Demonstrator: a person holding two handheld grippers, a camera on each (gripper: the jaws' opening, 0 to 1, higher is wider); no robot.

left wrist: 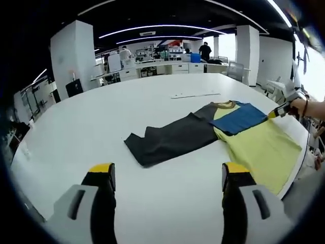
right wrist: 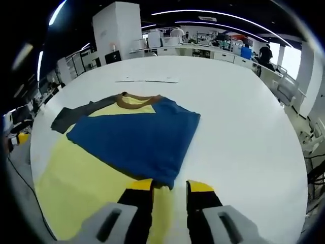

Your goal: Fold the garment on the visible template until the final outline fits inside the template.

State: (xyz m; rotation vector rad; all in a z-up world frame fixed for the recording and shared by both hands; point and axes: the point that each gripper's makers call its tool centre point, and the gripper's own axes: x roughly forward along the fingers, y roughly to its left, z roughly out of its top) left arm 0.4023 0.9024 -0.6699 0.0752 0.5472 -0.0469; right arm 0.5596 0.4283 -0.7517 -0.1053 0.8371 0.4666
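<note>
garment [right wrist: 133,136]: flat on white counter [right wrist: 238,127], near its edge; yellow body, blue sleeve folded over, dark gray sleeve spread out.
R claw [right wrist: 169,186]: tips at blue sleeve's edge, narrow gap; can't tell if gripping.
L claw [left wrist: 168,175]: released, jaws wide, hovering above bare counter, well apart from garment.

Wide white bench [left wrist: 127,109] sweeping across an open-plan office, and beyond its far edge sits a row of white desks [left wrist: 167,67] loaded with gear, a blue box [left wrist: 195,57] among them. A big square white pillar [left wrist: 72,56] rises far left, another pillar [left wrist: 246,51] far right beside bright windows [left wrist: 227,47]. Overhead, a dark ceiling with long curved light strips [left wrist: 157,28] glowing. Two people [left wrist: 205,50] stand back by the desks. A grey chair [left wrist: 234,70] waits at the bench's far right.
</note>
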